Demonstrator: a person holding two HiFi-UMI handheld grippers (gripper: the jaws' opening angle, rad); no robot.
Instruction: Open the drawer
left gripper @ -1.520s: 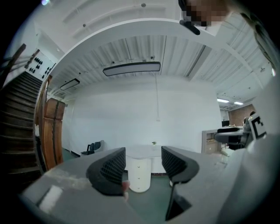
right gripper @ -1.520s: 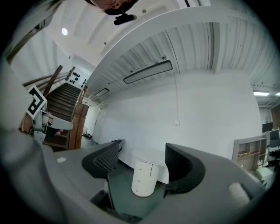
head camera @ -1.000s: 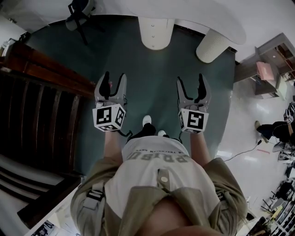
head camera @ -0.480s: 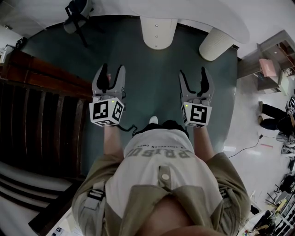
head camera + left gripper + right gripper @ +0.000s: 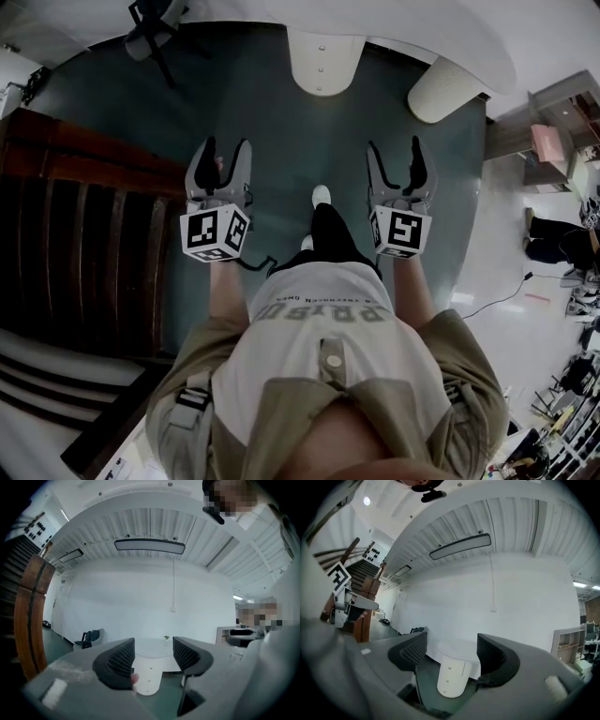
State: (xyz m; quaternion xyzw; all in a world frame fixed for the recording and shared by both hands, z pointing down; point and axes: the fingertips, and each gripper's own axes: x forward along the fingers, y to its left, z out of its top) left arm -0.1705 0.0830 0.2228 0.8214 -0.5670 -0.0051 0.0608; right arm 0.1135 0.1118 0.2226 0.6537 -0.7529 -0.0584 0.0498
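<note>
Head view: the white, round-fronted drawer unit [image 5: 321, 61] stands under the white desk [image 5: 441, 33], its three small knobs stacked in a vertical line. It lies well ahead of the left claw [image 5: 225, 152] and right claw [image 5: 396, 152]. Both are spread apart and empty, and the right looks slightly nearer.

Both the left gripper [image 5: 221, 161] and the right gripper [image 5: 399, 161] are held level, side by side, jaws apart and empty.
</note>
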